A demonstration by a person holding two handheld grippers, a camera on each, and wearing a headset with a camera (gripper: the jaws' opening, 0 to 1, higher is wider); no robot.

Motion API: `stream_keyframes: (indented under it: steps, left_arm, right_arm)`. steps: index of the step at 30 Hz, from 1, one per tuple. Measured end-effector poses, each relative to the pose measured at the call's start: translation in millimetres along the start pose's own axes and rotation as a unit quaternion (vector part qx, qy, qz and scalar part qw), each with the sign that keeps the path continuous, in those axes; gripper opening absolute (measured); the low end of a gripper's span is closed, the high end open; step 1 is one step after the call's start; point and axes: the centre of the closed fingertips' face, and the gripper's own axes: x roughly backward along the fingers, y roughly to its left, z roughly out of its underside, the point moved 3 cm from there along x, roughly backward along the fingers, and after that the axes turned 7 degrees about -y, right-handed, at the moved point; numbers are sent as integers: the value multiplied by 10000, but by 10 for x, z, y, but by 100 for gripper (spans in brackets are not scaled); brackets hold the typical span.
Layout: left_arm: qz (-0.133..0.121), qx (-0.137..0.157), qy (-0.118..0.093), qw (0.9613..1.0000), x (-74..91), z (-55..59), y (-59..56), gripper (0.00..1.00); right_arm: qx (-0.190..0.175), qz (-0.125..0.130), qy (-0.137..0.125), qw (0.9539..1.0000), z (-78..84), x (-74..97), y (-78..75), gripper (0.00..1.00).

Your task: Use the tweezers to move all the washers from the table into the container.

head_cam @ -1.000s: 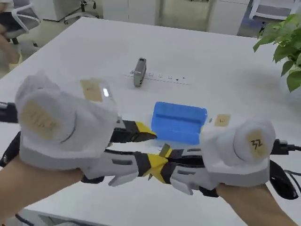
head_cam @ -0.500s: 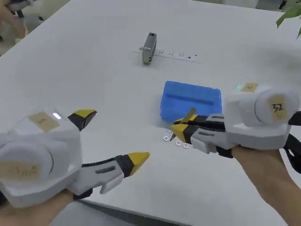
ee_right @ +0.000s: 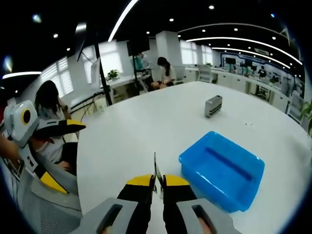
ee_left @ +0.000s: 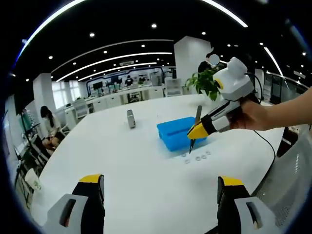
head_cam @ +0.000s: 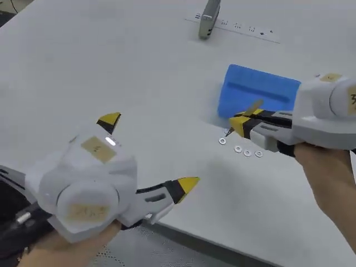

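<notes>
Your two tongs have pulled apart from each other. Close to you, the left tongs point(head_cam: 148, 151) wait wide open, holding nothing. Farther out, the right tongs point(head_cam: 236, 125) squeeze the tweezers point(ee_left: 198, 115), tips down by the washers point(head_cam: 238, 149) on the bench point(head_cam: 111, 67), just beside the blue container point(head_cam: 258, 92), ready to pick one.

white left gripper point(head_cam: 148, 151) drew away; metal tweezers point(head_cam: 253, 107) in white right gripper point(head_cam: 238, 123) now reach silver washers point(head_cam: 240, 149) below its jaws.

No legible text, left hand-held gripper point(head_cam: 149, 150) stickers point(head_cam: 98, 149) blurred
</notes>
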Motion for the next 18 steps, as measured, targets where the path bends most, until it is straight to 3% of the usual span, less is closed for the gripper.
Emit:
stream_keyframes:
  steps: [2, 4, 6, 18]
  left_arm:
    - [-117, -9, 193, 9997, -20, 54, 34, 99]
    - [-113, 6, 201, 9997, -30, 77, 30, 99]
    - [-72, 6, 345, 9994, -31, 128, 27, 99]
    - [78, -198, 547, 9983, -46, 223, -29, 99]
  right_arm:
    - [-34, 53, 41, 10000, 44, -49, -30, 4]
    - [36, 116, 103, 9999, 86, -79, -56, 4]
    - [75, 146, 140, 9998, 122, -103, -82, 4]
    - [-38, 176, 254, 9995, 244, -207, -130, 4]
